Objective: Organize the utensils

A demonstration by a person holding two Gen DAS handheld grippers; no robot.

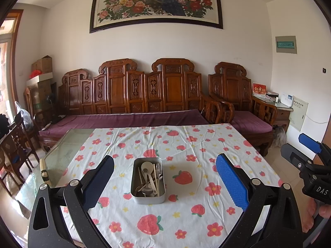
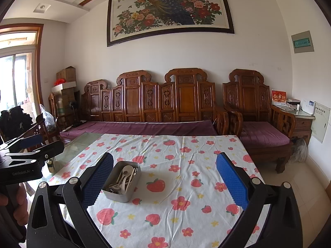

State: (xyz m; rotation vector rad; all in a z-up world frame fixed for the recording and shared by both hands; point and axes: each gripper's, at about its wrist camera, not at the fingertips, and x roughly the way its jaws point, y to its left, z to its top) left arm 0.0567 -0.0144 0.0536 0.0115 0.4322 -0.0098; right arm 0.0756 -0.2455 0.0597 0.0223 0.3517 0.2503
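A grey metal box [image 1: 148, 198] stands on the flowered tablecloth [image 1: 186, 217]. It holds several utensils [image 1: 149, 177]: white spoons, a metal fork, metal spoons and chopsticks. My left gripper [image 1: 165, 181] is open and empty, held above the table with the box between its fingers in view. My right gripper [image 2: 165, 181] is open and empty; the box [image 2: 120, 193] lies at its left finger, utensils [image 2: 124, 177] inside. The right gripper also shows at the right edge of the left wrist view [image 1: 310, 155], the left gripper at the left edge of the right wrist view [image 2: 26, 146].
The cloth covers a glass table [image 1: 62, 150] whose bare glass shows at the left. A carved wooden sofa [image 1: 132, 95] with purple cushions stands behind the table, an armchair [image 1: 238, 95] to its right. Wooden chairs [image 1: 14, 150] stand at the left.
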